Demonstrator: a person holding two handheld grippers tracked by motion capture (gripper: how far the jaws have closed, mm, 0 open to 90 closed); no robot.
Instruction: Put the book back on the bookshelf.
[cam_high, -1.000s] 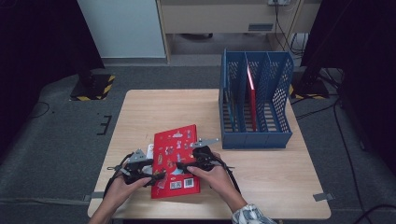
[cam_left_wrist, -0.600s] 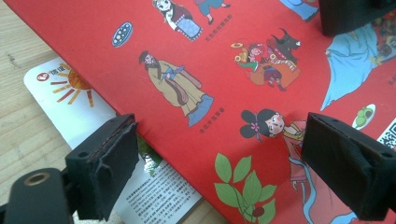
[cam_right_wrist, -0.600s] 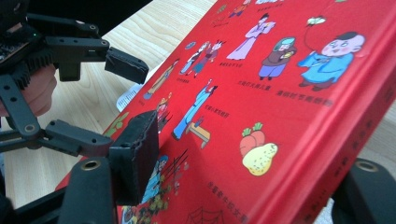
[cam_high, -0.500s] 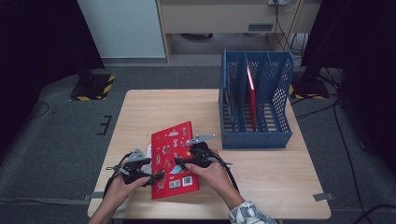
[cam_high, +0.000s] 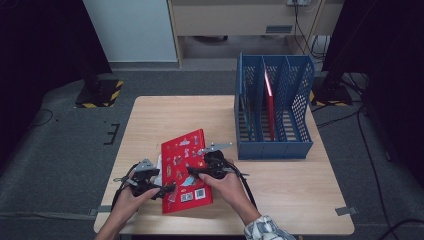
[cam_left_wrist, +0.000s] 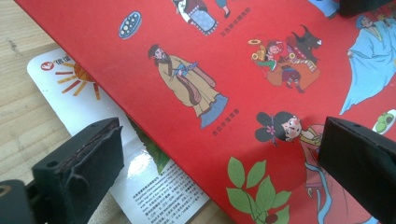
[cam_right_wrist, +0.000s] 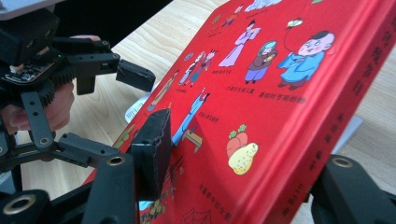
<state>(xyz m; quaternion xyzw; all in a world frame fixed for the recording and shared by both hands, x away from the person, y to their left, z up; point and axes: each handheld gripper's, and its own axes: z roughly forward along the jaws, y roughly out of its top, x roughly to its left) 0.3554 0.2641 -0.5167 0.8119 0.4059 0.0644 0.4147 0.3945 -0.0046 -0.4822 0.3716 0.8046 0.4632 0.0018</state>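
Note:
A red picture book (cam_high: 184, 169) lies slanted on the wooden table (cam_high: 280, 190), on top of a white leaflet (cam_left_wrist: 140, 186). My left gripper (cam_high: 165, 187) is at the book's lower left edge. Its jaws have just been opening and stand wide apart (cam_left_wrist: 224, 144), with the cover ahead between them and untouched. My right gripper (cam_high: 194, 172) reaches in from the book's right side. Its jaws have just been closing and now straddle the spine edge (cam_right_wrist: 252, 163), one pad (cam_right_wrist: 156, 140) pressing on the cover and the other under the book. That edge is tilted up off the table.
A blue slotted file rack (cam_high: 272, 145) stands at the back right of the table, with a second red book (cam_high: 270, 100) upright in its middle slot. A person's hands hold both grippers near the front edge. Bare tabletop lies left and behind the book.
The left gripper's jaws have opened away from the book's left edge. The right gripper's jaws have closed onto its right edge. Both hands stayed roughly in place.

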